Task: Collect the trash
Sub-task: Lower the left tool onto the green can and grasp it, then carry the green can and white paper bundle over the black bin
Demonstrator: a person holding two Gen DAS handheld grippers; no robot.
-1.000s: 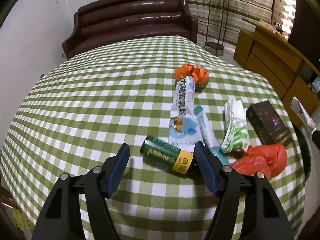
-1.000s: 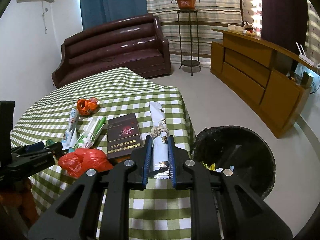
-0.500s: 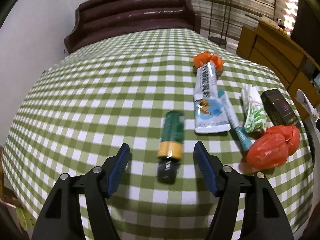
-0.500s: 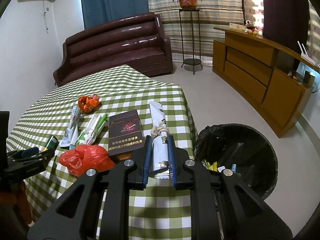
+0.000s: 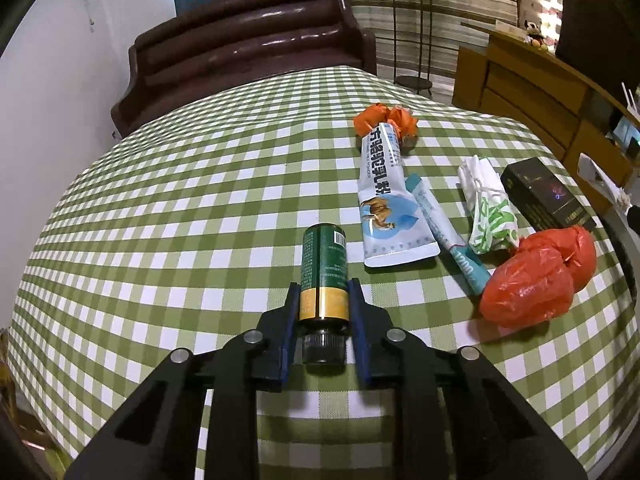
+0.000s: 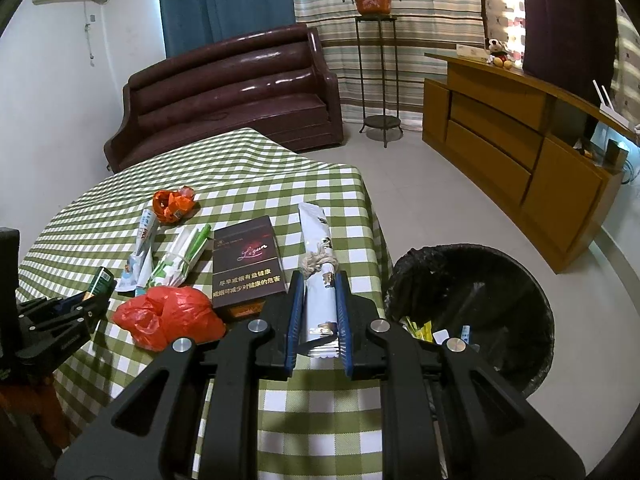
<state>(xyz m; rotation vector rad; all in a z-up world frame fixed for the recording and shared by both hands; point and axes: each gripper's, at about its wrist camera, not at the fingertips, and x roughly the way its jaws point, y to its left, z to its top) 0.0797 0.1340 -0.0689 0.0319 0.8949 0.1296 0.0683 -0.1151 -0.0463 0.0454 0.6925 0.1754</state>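
Observation:
My left gripper [image 5: 323, 292] is shut on a green and gold bottle [image 5: 323, 264] lying on the checked tablecloth [image 5: 180, 200]; it also shows in the right wrist view [image 6: 86, 300]. My right gripper [image 6: 318, 292] is shut on a white rolled packet tied with string [image 6: 318, 264] at the table's right edge. On the table lie a red plastic bag [image 5: 536, 280], a white pouch [image 5: 384, 200], a teal tube [image 5: 448, 236], a white-green wrapper bundle [image 5: 488, 204], a dark box [image 5: 544, 196] and an orange wrapper [image 5: 386, 118].
A black-lined trash bin [image 6: 472, 308] with some litter inside stands on the floor right of the table. A brown sofa [image 6: 228, 88] is behind the table, a wooden cabinet [image 6: 516, 140] at the right, a plant stand [image 6: 378, 80] at the back.
My left gripper moved in over the green bottle and closed on it. My right gripper stays shut on the white packet and has shifted little.

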